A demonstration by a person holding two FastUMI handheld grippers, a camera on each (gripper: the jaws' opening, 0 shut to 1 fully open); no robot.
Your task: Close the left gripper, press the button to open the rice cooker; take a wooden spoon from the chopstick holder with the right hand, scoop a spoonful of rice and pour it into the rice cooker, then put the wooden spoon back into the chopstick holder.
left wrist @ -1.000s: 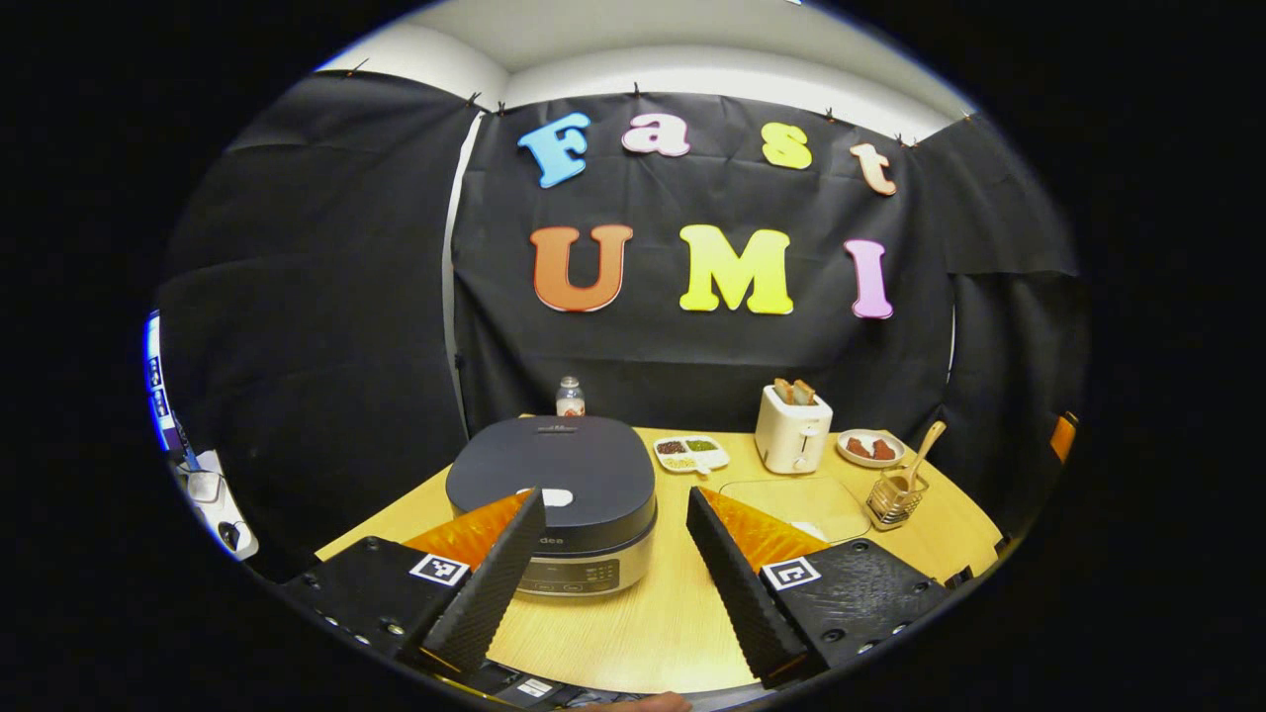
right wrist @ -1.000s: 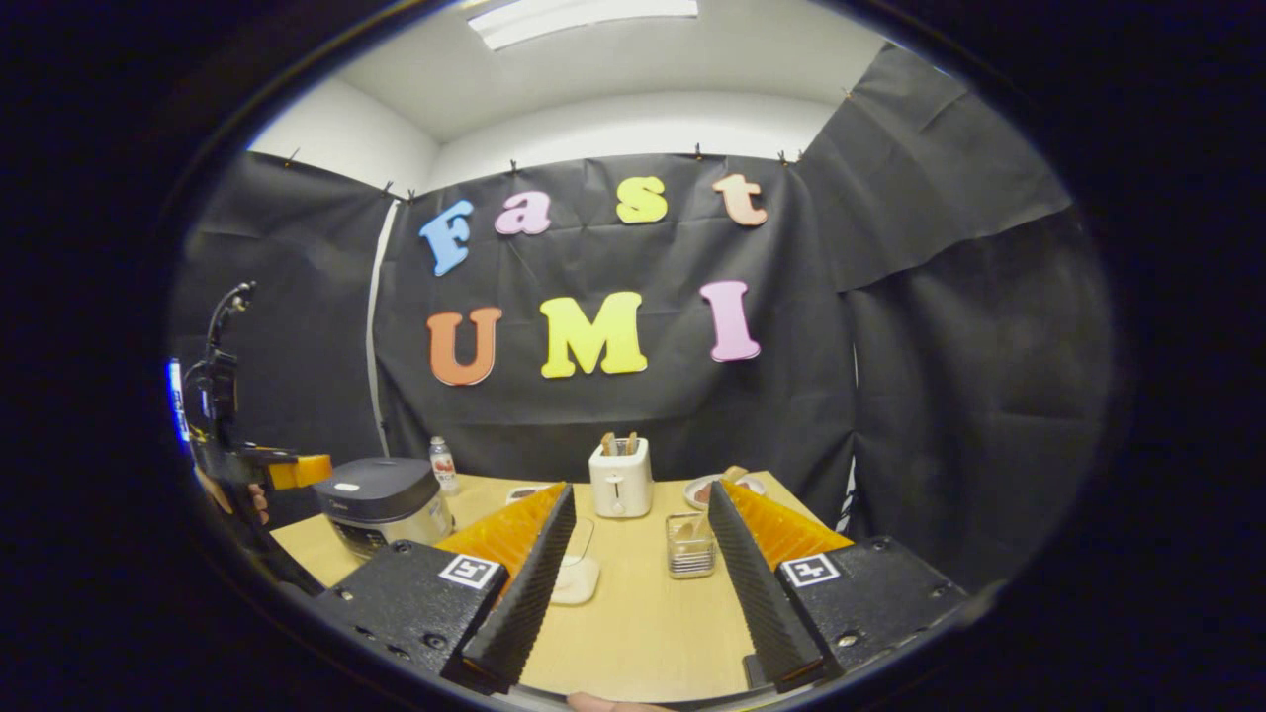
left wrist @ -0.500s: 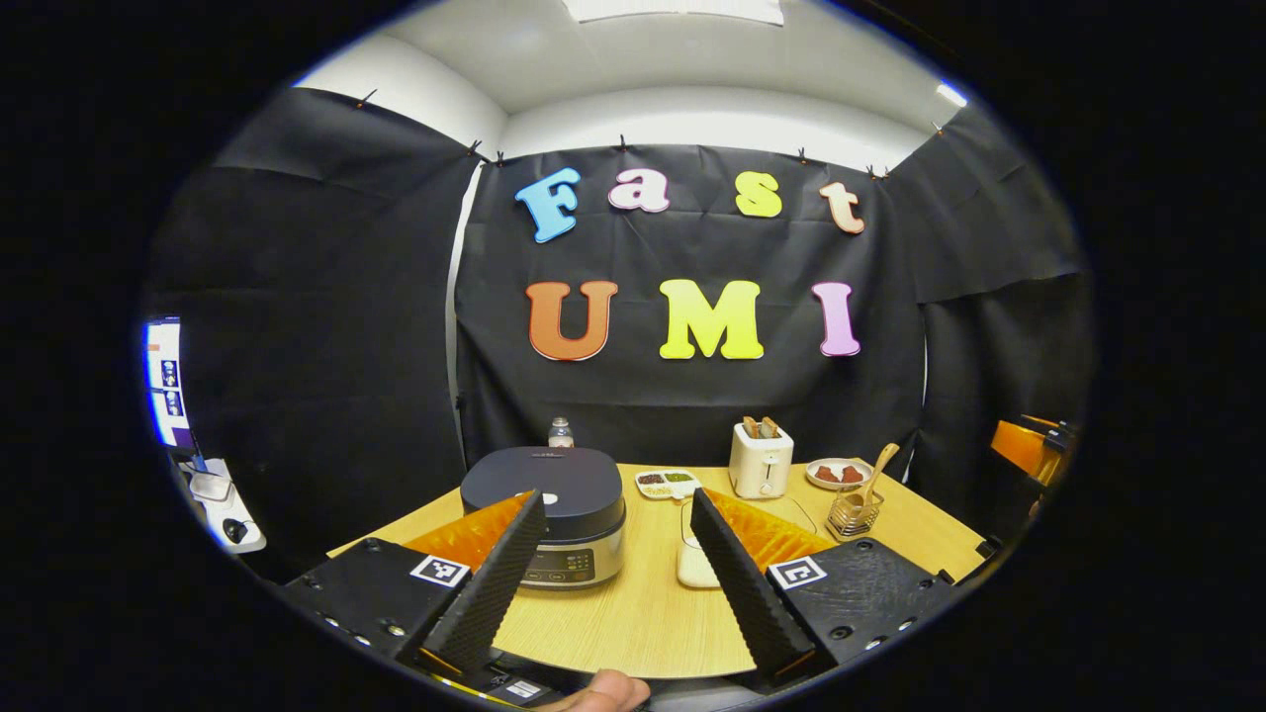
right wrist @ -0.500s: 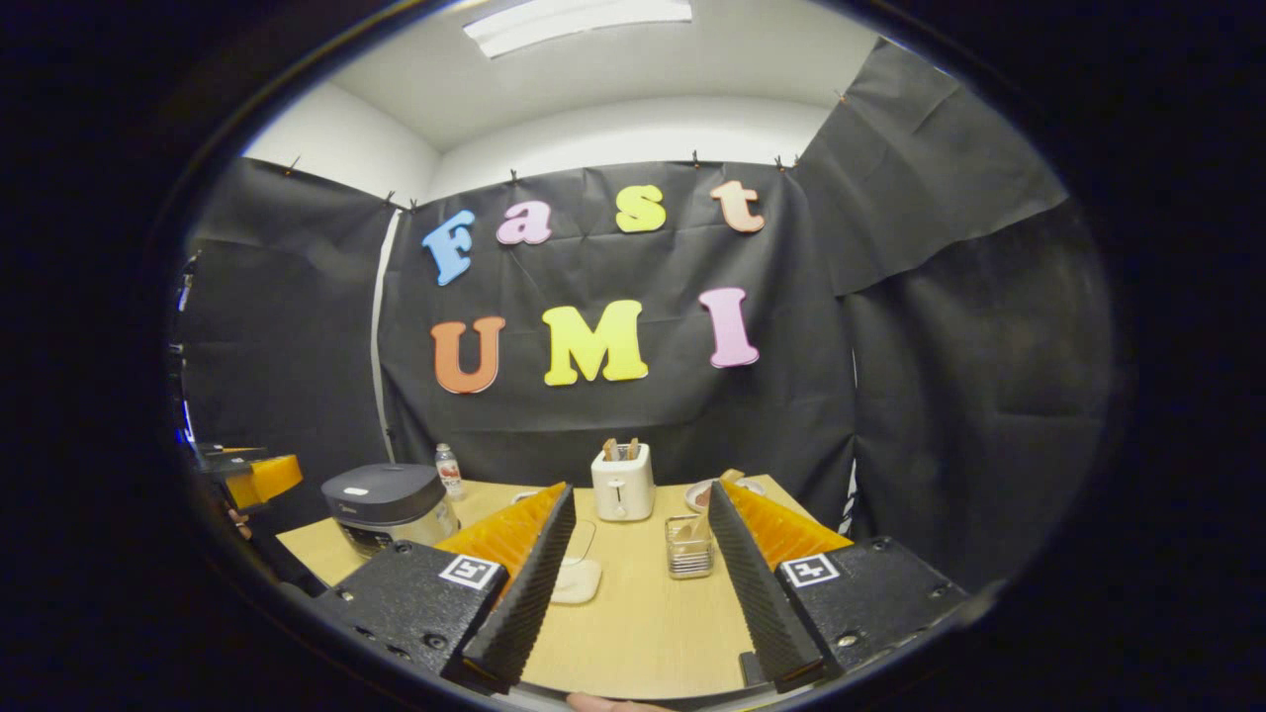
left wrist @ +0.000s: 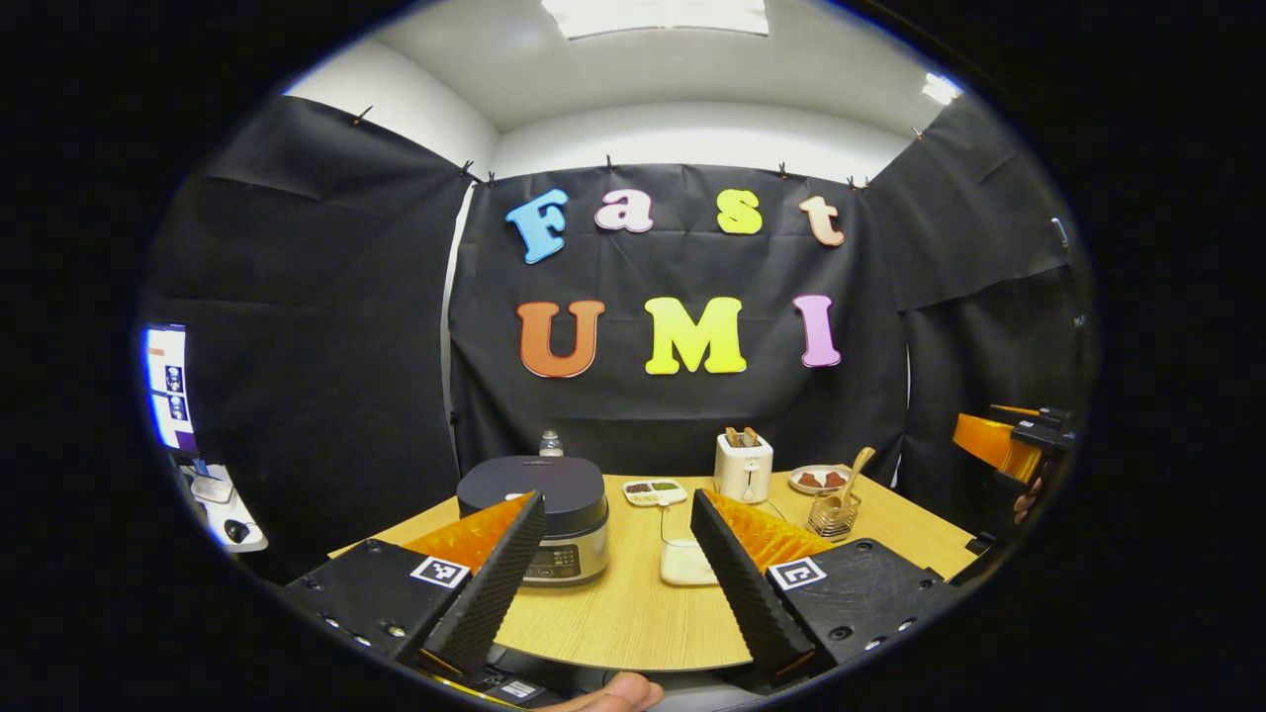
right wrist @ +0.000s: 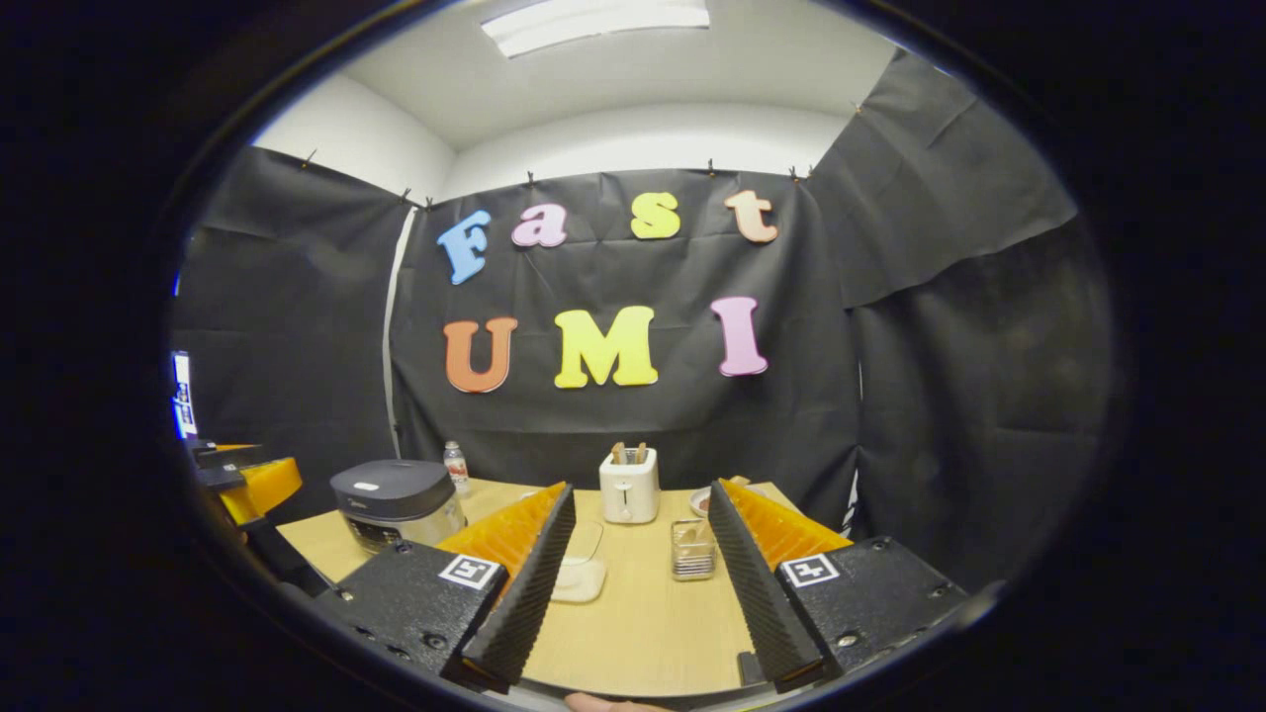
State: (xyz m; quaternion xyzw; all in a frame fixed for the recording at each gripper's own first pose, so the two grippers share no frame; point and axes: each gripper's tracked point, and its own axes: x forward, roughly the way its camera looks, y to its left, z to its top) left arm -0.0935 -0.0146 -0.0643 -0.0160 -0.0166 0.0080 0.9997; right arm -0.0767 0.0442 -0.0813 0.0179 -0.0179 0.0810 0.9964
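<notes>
With the rice cooker (left wrist: 534, 494) shut at the tabletop's (left wrist: 633, 623) left, both the left gripper (left wrist: 613, 583) and right gripper (right wrist: 643, 583) (fingers spread, holding nothing) sit well back, so an unclosed left gripper could straddle and miss the button.

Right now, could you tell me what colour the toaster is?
White toaster; clearest in the left gripper view.

The left tongs (left wrist: 613, 564) hang spread above the table edge (left wrist: 633, 633), facing the lidded rice cooker (left wrist: 539, 504).

Matt wood-grain table (left wrist: 633, 623), glossy dark-lidded rice cooker (left wrist: 534, 487), wire chopstick holder (left wrist: 829, 514).
</notes>
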